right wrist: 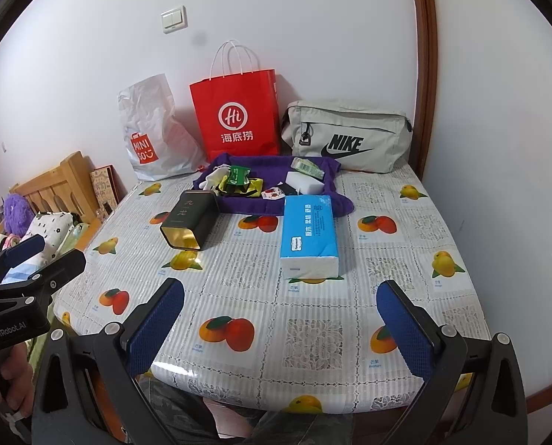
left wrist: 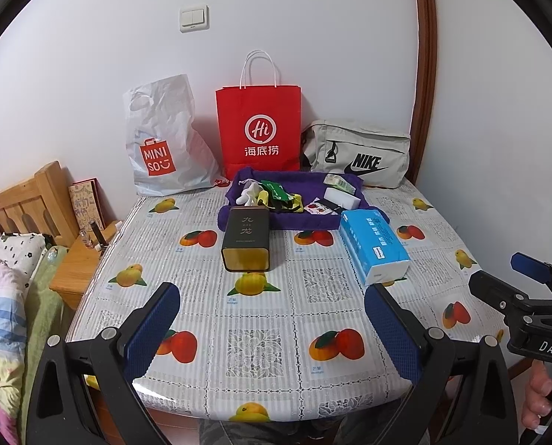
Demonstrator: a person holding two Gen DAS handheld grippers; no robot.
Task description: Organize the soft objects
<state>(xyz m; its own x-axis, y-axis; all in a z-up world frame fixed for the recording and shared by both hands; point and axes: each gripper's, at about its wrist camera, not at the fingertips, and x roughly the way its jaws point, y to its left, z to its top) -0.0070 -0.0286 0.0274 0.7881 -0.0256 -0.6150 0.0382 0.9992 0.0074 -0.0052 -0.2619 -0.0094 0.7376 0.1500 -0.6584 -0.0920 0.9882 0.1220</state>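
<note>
A blue tissue pack point(left wrist: 372, 246) point(right wrist: 307, 235) lies on the table with the fruit-pattern cloth point(left wrist: 261, 307) point(right wrist: 313, 296). Behind it a purple cloth point(left wrist: 239, 218) point(right wrist: 246, 205) holds small items: white gloves point(left wrist: 248, 191), green and yellow packets point(left wrist: 276, 193) point(right wrist: 239, 180), a white sponge block point(left wrist: 341, 198) point(right wrist: 300, 181). A dark tin point(left wrist: 245, 239) point(right wrist: 189, 220) lies on its side. My left gripper point(left wrist: 272, 319) is open over the table's near edge, empty. My right gripper point(right wrist: 281, 315) is open too, empty, and shows at the right of the left wrist view point(left wrist: 498, 278).
Against the wall stand a white Miniso plastic bag point(left wrist: 164, 141) point(right wrist: 150, 133), a red paper bag point(left wrist: 259, 129) point(right wrist: 237, 118) and a grey Nike pouch point(left wrist: 357, 155) point(right wrist: 346, 137). A wooden bed frame point(left wrist: 27, 200) with bedding point(left wrist: 9, 296) is left of the table.
</note>
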